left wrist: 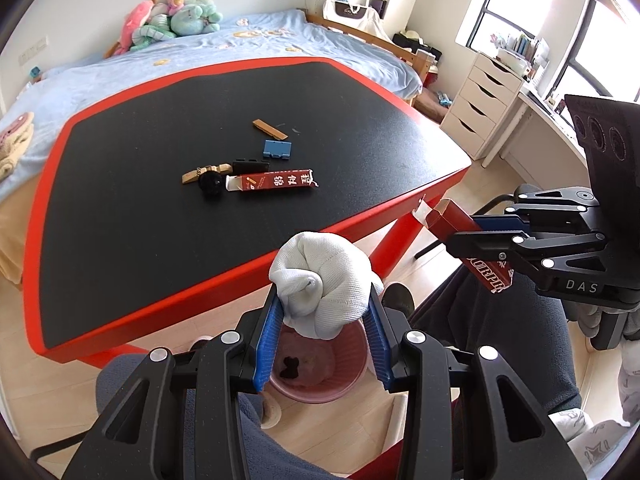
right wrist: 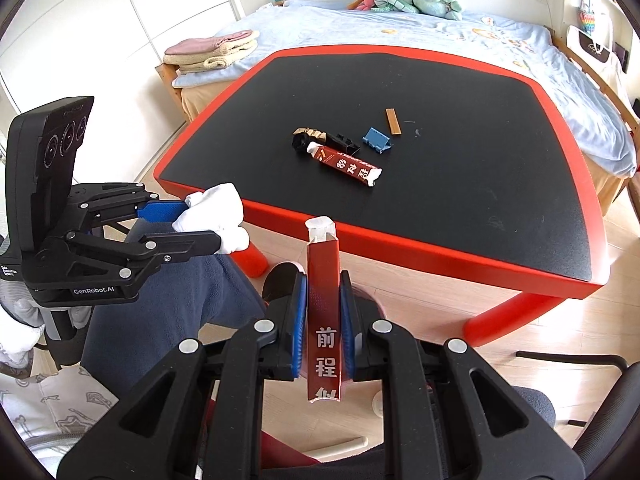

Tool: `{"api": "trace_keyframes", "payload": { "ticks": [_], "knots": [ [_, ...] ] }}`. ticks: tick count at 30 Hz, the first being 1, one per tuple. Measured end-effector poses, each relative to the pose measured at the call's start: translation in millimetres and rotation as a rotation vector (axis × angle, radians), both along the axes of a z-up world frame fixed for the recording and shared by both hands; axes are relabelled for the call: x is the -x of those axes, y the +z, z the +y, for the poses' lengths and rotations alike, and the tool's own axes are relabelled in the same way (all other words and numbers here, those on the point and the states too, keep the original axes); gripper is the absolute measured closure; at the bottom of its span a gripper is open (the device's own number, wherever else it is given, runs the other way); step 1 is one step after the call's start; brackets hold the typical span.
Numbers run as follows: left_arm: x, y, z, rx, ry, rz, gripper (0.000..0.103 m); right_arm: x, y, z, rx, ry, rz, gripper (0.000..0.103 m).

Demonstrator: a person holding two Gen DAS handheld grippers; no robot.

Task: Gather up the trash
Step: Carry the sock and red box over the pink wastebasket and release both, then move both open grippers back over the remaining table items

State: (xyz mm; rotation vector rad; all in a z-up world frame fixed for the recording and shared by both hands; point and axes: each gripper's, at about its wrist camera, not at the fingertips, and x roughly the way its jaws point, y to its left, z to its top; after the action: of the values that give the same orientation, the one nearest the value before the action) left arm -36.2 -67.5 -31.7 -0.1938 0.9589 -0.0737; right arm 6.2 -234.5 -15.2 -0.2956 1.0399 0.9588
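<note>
Holding two pieces of trash off the near edge of a table, a seated person works a two-finger gripper in each hand. The left gripper point(left wrist: 324, 312) pinches a crumpled white cloth wad point(left wrist: 324, 280) between its blue pads; the wad bulges above the fingertips. Directly below it on the wooden floor stands a pink waste bin point(left wrist: 320, 368), with a small dark scrap lying at its bottom. The right gripper point(right wrist: 323, 316) is pressed tightly on a narrow dark red carton point(right wrist: 323, 304) printed with white characters. The carton stands nearly upright between the pads, its torn white end flap pointing up and away from the camera. In the left wrist view this carton point(left wrist: 456, 226) sits to the right of the cloth wad, well apart from it and beside the table's corner.

On the black table with a red rim point(left wrist: 352, 224), several items lie in a loose cluster near the middle: a second red carton point(left wrist: 276, 182) lying flat, a black fuzzy ball point(left wrist: 211, 186) touching its open end, a tan wooden piece point(left wrist: 206, 172), a small black block point(left wrist: 250, 166), a blue clip-like piece point(left wrist: 277, 149), and a thin wooden strip point(left wrist: 270, 129) farther back. Behind the table is a bed with a pale blue cover point(left wrist: 280, 40) and plush toys point(left wrist: 172, 20) at its head.
</note>
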Motion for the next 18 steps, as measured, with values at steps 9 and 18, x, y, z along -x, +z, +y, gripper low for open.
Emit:
{"api": "trace_keyframes", "payload": {
  "ticks": [9, 18],
  "knots": [
    [3.7, -0.7, 0.2, 0.03, 0.004, -0.004, 0.04, 2.9, -5.0, -3.4, -0.019, 0.0, 0.021, 0.069],
    [6.2, 2.3, 8.0, 0.019, 0.065, -0.024, 0.008, -6.0, -9.8, -13.1, -0.015, -0.073, 0.017, 0.004]
  ]
}}
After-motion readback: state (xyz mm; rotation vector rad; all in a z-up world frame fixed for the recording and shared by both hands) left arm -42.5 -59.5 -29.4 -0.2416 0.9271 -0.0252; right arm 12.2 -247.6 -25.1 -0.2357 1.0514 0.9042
